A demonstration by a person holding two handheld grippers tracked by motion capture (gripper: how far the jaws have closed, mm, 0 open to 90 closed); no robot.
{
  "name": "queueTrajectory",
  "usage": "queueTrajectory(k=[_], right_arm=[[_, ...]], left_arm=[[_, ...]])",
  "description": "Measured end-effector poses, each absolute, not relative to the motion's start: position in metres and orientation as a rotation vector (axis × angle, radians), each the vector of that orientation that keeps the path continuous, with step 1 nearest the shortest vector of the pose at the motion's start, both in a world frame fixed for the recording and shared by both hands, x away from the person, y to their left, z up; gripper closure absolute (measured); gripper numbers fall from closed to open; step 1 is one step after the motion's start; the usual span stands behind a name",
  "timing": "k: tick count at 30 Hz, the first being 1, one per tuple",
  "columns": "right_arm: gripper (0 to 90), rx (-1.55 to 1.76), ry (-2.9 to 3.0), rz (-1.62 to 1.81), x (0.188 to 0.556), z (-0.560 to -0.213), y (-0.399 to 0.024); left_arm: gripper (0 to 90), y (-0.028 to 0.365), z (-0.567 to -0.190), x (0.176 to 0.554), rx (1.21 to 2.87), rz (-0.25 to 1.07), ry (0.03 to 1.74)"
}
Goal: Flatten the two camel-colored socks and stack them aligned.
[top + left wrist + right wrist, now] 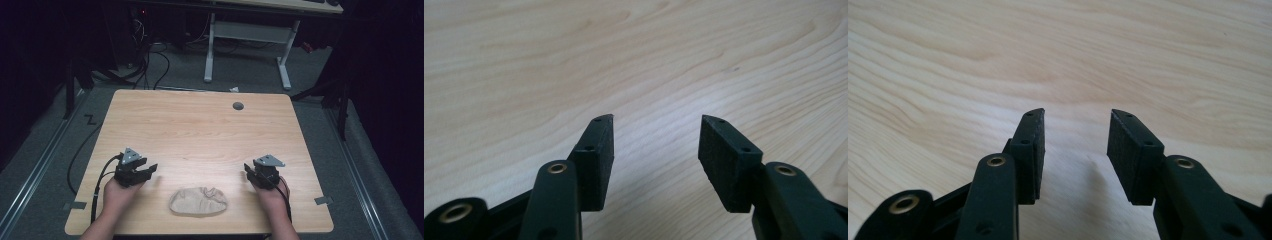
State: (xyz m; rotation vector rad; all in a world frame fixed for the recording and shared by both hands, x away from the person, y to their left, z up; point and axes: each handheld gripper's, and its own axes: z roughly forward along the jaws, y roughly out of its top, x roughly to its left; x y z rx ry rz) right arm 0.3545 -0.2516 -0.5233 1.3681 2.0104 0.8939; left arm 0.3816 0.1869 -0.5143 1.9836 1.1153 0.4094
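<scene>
Your left gripper [151,169] sits low over the table [200,125] at its near left, jaws spread wide with nothing between them. In the left gripper view its pads [600,150] frame only bare wood grain. Your right gripper [247,169] mirrors it at the near right, equally wide and equally empty; its own pads [1032,150] likewise look out over plain tabletop. Neither gripper touches anything.

Between the two, closer to the near edge, lies the beige cloth [198,201], bunched into a low oval heap with folds and wrinkles on its right half. It rests flat on the wood, apart from both grippers, with your left hand [117,192] and right hand [272,192] flanking it on either side. The jaws point forward and slightly inward, past the cloth rather than at it, so it lies behind the line of both gripper cameras.

Reading of the layout: the symmetric stance, wide jaws and centred cloth suit a two-handed job, each gripper covering one end of the bundle. Wide jaws make sense for soft, thick material, since a crumpled edge needs room to enter before the pads close. To engage, you would need to draw both grippers back and turn them inward toward the cloth's ends.

Farther out, a small grey cable port [238,106] sits in the far part of the tabletop. Beyond it, the floor is dark, with cables and the white legs of another desk [247,32].
</scene>
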Motion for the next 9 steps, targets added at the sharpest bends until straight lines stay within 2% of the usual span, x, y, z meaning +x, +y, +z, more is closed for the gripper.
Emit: queueTrajectory(k=[9], right_arm=[[58.2, 1.351, 2.004, 0.921, 0.3511, -0.5215, -0.2523]], left_arm=[[48.3, 0.1898, -0.512, 0.3735, 2.006, 0.426, 1.088]])
